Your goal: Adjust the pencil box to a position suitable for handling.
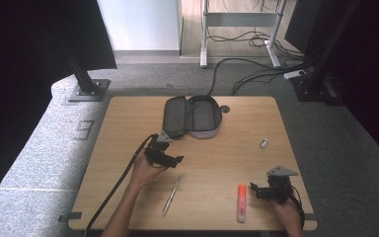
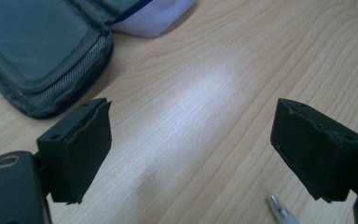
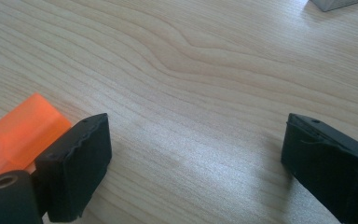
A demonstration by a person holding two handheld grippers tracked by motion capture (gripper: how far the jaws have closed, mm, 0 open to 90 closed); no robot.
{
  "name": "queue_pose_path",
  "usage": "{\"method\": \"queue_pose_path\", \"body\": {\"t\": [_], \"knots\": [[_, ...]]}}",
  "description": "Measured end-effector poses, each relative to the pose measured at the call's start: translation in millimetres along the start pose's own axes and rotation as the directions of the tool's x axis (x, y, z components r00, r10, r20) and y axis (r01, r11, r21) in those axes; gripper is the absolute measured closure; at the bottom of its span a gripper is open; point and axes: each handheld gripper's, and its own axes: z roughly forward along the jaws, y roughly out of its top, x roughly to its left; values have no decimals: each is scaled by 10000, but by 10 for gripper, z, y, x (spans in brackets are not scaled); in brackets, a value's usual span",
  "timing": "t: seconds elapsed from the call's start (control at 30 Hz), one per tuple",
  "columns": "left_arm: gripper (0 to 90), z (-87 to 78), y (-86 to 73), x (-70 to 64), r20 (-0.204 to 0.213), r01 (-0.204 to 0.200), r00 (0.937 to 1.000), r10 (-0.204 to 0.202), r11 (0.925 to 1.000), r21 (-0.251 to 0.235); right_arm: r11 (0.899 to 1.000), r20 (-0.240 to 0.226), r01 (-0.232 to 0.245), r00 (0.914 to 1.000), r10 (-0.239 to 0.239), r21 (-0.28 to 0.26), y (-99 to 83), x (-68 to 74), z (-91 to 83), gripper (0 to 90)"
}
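Pale wood-grain tabletop [image 1: 212,163] fills the working area, set on grey carpet with cables trailing behind it.

Both sets of jaws stand wide apart with nothing between them but bare wood. In the left gripper view, the left gripper [image 2: 191,154] points its open jaws at the table just short of the open grey fabric pencil case [image 2: 37,51], whose unzipped flap lies flat towards it; the tip of a slim silver metal pen [image 2: 279,210] shows near the bottom edge. That spread looks like readiness to take something, with the case lying open so things can go in.

In the right gripper view, the right gripper [image 3: 196,163] is likewise spread, and the orange plastic highlighter [image 3: 21,130] lies just beside and partly behind its left-hand jaw, not between the two. I judge the grip is not yet lined up on it.

From the high view, taking the pencil case [image 1: 192,116] as landmark: the left gripper [image 1: 170,158] sits just in front of it, the pen [image 1: 171,196] farther towards the person, the highlighter [image 1: 241,202] well off to the front right with the right gripper [image 1: 261,191] beside it. A small pale grey block [image 1: 263,143] lies to the case's right, apart from everything.
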Motion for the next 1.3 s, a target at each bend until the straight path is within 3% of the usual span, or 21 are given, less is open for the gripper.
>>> {"method": "queue_pose_path", "body": {"t": [0.07, 0.17, 0.73, 0.83, 1.13, 1.3], "knots": [[134, 20, 19, 41, 251, 269, 9993, -263, 9993, -241, 10000, 1, -3, 10000, 3, 3, 0, 0, 0, 78], [134, 39, 38, 64, 199, 270, 9994, -267, 9995, -138, 10000, 0, -1, 10000, 1, 2, 0, 0, 0, 78], [140, 220, 292, 87, 292, -302, 9991, 298, 9995, 129, 10000, -1, -3, 10000, 3, 4, 0, 0, 0, 78], [143, 246, 326, 102, 498, -161, 9986, 162, 9999, -35, 10000, -2, -2, 10000, 2, 3, 0, 0, 0, 78], [153, 351, 492, 116, 548, -487, 9973, 481, 9988, 85, 10000, 6, 22, 10000, -22, -15, 0, -1, 1, 78], [183, 391, 556, 137, 681, -355, 9970, 362, 9993, -107, 10000, 4, 20, 10000, -20, -7, -1, -1, 0, 78]]}}
